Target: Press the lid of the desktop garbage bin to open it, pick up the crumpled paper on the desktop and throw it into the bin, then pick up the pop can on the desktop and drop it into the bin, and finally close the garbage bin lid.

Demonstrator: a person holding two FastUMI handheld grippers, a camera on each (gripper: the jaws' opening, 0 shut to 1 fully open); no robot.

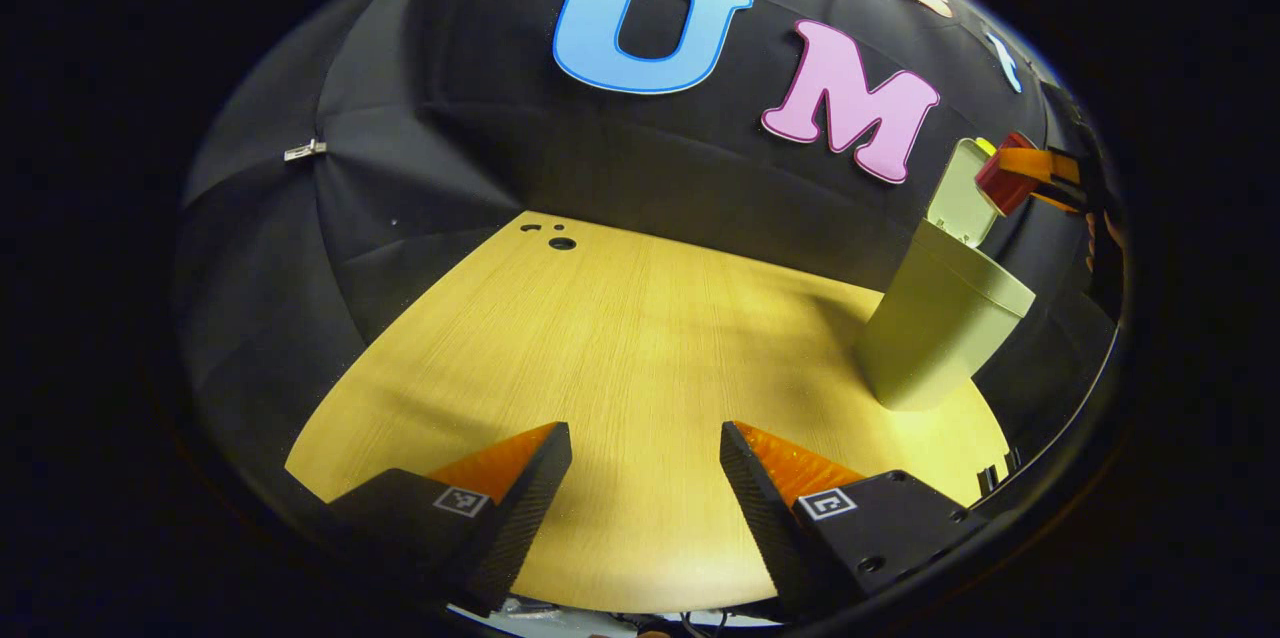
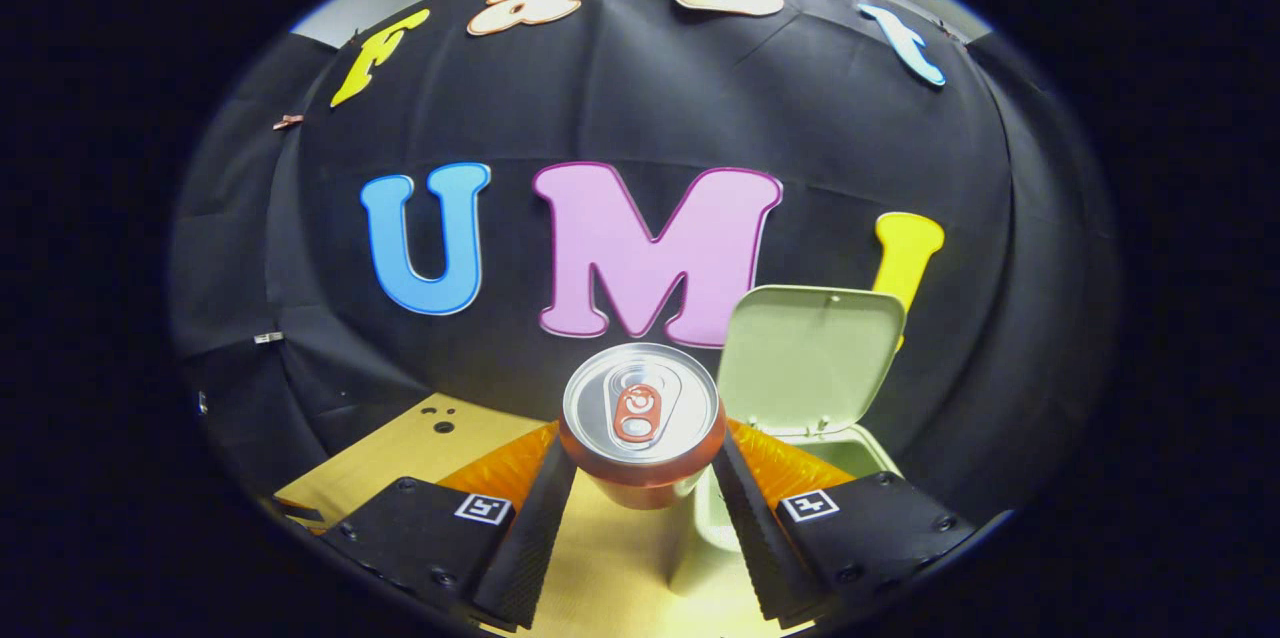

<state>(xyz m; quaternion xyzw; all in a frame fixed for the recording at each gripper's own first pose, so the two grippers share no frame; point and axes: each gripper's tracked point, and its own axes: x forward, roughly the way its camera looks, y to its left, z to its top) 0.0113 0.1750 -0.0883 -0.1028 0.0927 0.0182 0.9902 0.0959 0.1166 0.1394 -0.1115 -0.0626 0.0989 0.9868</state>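
In the right gripper view my right gripper [image 2: 640, 478] is shut on a red pop can [image 2: 640, 428], held upright with its silver top facing the camera, above the table. Just behind and to the right stands the pale green garbage bin [image 2: 800, 488] with its lid [image 2: 812, 358] raised. In the left gripper view my left gripper [image 1: 645, 473] hangs open over the wooden table [image 1: 620, 338] with nothing between its fingers. The bin [image 1: 940, 318] stands at the right with its lid [image 1: 962, 193] up, and the can [image 1: 1000, 183] in the other gripper is beside the lid, above the bin's mouth.
Small holes [image 1: 560, 240] mark the table's far left corner. The black cloth wall runs close behind the bin. Bare wood lies between my left gripper and the bin.
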